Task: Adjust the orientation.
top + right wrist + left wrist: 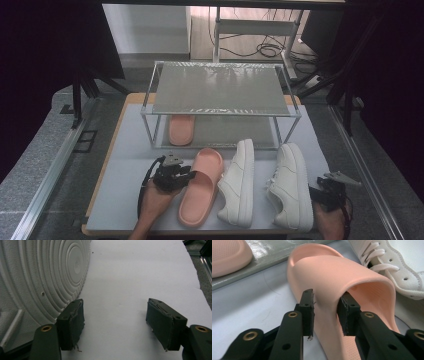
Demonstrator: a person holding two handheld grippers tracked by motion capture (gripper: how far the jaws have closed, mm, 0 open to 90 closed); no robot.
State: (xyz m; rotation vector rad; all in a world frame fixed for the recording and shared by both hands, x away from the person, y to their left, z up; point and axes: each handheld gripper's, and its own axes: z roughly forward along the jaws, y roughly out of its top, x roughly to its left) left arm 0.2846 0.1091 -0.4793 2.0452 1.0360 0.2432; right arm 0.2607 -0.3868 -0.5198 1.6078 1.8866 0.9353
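A pink slipper lies on the white mat in front of the rack. My left gripper is shut on the left side of its strap; in the left gripper view the two black pads pinch the strap wall of the slipper, gripper. A matching pink slipper rests on the rack's lower shelf. My right gripper stands open by the mat's right edge, nothing between its fingers, beside the ribbed sole of a white sneaker tipped on its side.
A second white sneaker sits between the slipper and the tipped sneaker. The two-shelf metal rack stands at the back of the table. Bare white mat stretches ahead of the right gripper. Floor rails run along both sides.
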